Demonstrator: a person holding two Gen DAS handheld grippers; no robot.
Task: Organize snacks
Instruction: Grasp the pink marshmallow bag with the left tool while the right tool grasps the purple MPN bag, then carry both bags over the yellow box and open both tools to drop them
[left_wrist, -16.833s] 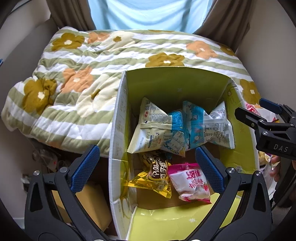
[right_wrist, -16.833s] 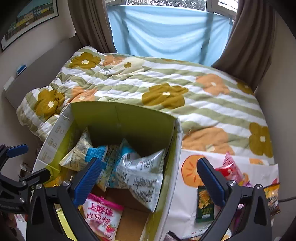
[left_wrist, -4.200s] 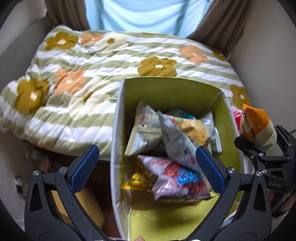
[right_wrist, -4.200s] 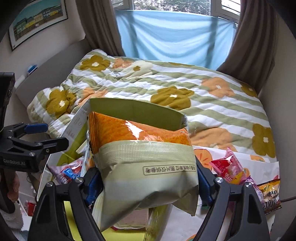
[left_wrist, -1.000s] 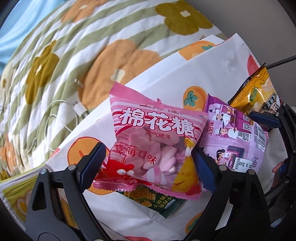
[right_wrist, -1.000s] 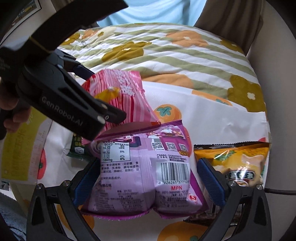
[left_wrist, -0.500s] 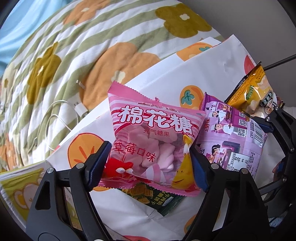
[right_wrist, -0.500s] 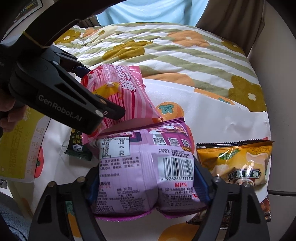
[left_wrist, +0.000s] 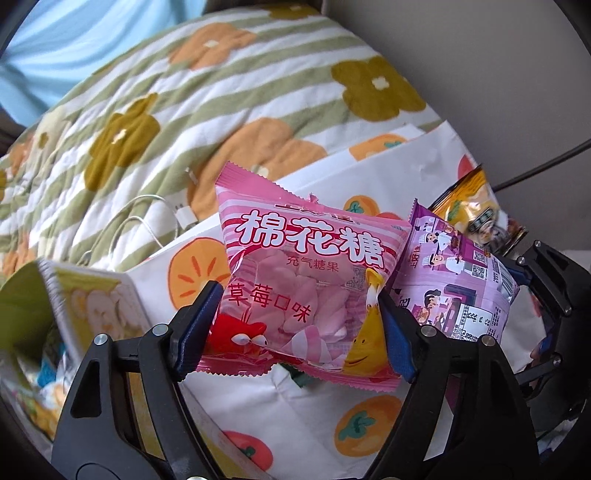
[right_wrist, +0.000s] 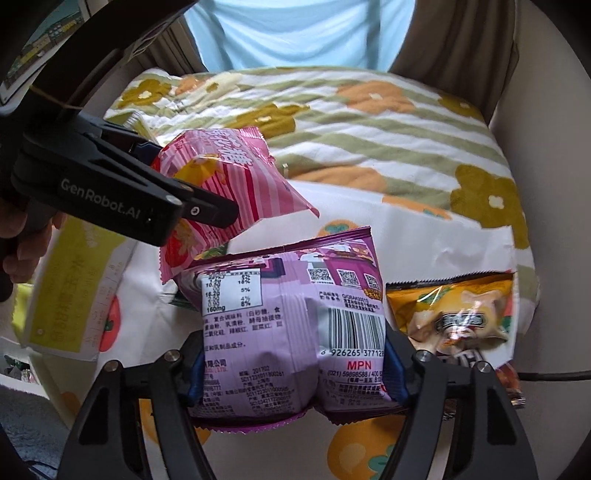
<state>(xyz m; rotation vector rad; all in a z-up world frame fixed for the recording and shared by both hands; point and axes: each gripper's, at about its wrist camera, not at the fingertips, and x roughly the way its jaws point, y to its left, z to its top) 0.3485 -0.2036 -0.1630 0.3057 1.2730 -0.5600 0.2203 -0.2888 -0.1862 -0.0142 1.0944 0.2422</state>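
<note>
Now gripping a pink marshmallow bag (left_wrist: 306, 291) with the left gripper (left_wrist: 297, 325), blue pads pressed into both sides of the bag, bag lifted clear above the white persimmon-print sheet (left_wrist: 303, 417). Closing with the right gripper (right_wrist: 293, 369) on a purple snack bag (right_wrist: 288, 332), jaws drawing in, pads (right_wrist: 393, 369) already pushed into both sides of it, barcode and printed label turned toward the camera. Purple snack bag also seen in the left wrist view (left_wrist: 454, 280), just to the right of the marshmallow bag and touching or nearly touching it; cannot tell which. From the right wrist view, left gripper (right_wrist: 207, 206) coming in from the left side, marshmallow bag (right_wrist: 229, 192) held higher than the purple bag and to the left of it, lower corner near the top edge of the purple bag. Lying on the persimmon-print sheet (right_wrist: 436, 240), just to the right of the purple bag: a yellow-orange snack bag (right_wrist: 454, 310), flat, with some darker packet under it, too hidden to name. Under the marshmallow bag, small corner of a green packet (left_wrist: 301, 380) on the sheet. To the left of the sheet, edge of a yellow-green cardboard box (left_wrist: 88, 306), some snack packets visible inside but blurred. Behind the sheet, a striped quilt with flowers (left_wrist: 207, 99) and a white charging cable (left_wrist: 147, 218) resting on it. Part of a hand (right_wrist: 22, 236) around the left gripper's handle at the left edge.
</note>
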